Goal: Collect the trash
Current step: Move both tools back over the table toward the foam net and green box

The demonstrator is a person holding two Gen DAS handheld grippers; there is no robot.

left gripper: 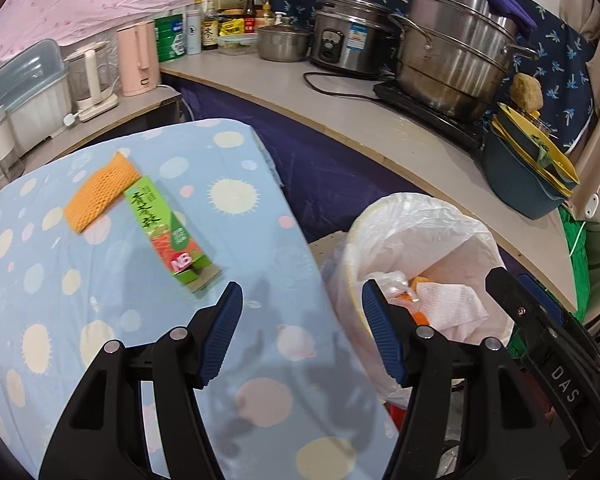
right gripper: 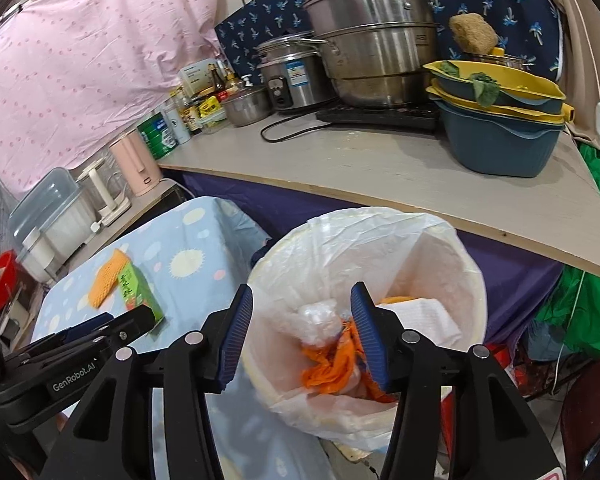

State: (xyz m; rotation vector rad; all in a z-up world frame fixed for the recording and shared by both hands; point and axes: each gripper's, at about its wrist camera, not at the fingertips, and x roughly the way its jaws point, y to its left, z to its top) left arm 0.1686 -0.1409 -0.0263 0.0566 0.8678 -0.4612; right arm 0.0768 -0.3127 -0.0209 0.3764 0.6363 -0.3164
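Left wrist view: the left tool (left gripper: 302, 336) hangs over the near edge of the cloth-covered worktop (left gripper: 100, 344), jaws spread wide, gripping nothing. Remaining trash lies ahead on the cloth: a green carton (left gripper: 168, 230) on its side, with an orange foam net (left gripper: 102, 191) touching its far end. Right wrist view: the right tool (right gripper: 302, 336) is poised above the lined trash bin (right gripper: 466, 276), jaws likewise apart and empty. Bin contents include orange scraps (right gripper: 332, 364) and white paper (right gripper: 424, 316).

Risks: the carton's open end appears crushed, though blur limits certainty; a grasp there may slip. Net and carton touch, so lifting one may drag the other. The loose liner could snag a descending finger.
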